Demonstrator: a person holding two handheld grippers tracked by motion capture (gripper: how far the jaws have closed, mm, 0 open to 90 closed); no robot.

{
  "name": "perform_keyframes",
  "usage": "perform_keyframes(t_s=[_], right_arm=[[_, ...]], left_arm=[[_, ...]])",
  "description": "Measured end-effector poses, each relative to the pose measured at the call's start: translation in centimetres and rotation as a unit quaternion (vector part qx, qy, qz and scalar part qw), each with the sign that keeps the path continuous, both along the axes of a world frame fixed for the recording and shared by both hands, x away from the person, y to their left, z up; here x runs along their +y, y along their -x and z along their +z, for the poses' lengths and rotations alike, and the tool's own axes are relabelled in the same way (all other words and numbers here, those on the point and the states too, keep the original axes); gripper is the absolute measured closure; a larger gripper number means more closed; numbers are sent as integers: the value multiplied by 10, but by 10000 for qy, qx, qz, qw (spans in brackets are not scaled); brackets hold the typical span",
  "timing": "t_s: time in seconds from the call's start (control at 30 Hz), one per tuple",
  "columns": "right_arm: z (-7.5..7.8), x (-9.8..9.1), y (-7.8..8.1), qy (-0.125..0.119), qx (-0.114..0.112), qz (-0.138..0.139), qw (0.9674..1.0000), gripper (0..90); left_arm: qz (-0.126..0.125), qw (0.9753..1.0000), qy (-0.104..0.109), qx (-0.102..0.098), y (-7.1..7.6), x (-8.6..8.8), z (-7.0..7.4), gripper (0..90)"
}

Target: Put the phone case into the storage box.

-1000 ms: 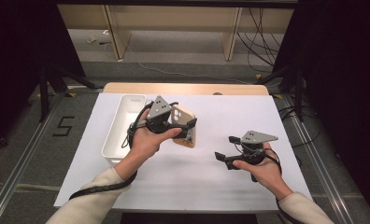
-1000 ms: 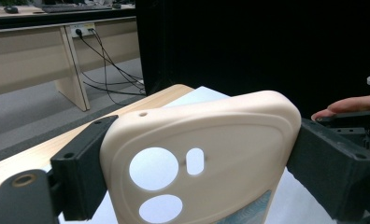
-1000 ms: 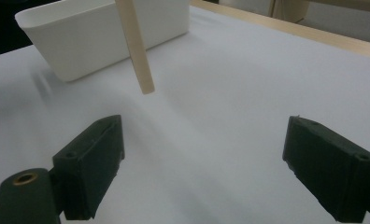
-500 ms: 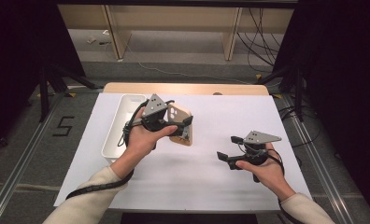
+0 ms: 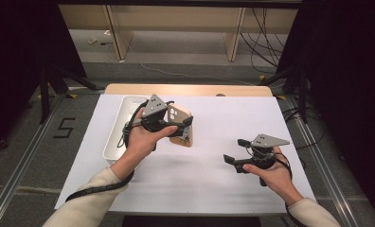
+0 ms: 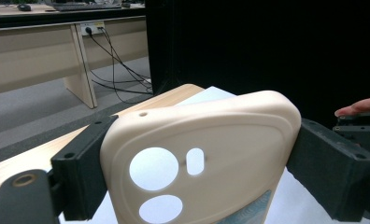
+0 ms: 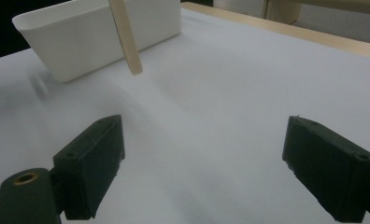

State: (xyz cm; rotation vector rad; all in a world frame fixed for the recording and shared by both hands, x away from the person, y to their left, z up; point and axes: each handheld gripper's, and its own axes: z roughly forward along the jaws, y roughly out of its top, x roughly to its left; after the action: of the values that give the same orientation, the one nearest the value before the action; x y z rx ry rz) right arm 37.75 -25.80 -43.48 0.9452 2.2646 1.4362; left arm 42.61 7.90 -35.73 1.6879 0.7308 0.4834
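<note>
Tray [image 5: 121, 130] sits just beside left claw [image 5: 184, 127] clamping phone case [image 5: 182, 124].

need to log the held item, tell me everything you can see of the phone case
The phone case is cream-coloured, matte, and looks like soft plastic or silicone, with rounded corners. It has two round camera cutouts, a small oblong one and a tiny hole near its edge; something bluish shows at its lower part. The left hand-held gripper clamps it by its two long sides, holding it lifted above the white table cover, beside the white bin.
</note>
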Motion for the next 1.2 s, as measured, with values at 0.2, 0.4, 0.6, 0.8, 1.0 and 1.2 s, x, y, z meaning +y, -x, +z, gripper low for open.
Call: perform_keyframes(t_s=[0.2,0.4,0.6,0.8,1.0,1.2], right_arm=[[-1,-1,0,-12,-8,-13,10000,138],[-2,-2,0,-5,11,-36,10000,139],[-2,-3,0,-8,38,-46,10000,141],[-3,-3,0,-8,41,-60,10000,140],[-3,-3,0,2,35,-74,10000,140],[-3,-4,0,24,39,-94,9999,141]], left_arm=[[55,10000,15,-17,-1,5,2,126],[89,10000,9,-34,-1,9,4,126],[130,9999,41,-26,-2,13,6,126],[160,9999,33,-36,-3,16,7,126],[185,9998,27,-45,-4,19,9,126],[227,9997,31,-59,-5,22,10,126]])
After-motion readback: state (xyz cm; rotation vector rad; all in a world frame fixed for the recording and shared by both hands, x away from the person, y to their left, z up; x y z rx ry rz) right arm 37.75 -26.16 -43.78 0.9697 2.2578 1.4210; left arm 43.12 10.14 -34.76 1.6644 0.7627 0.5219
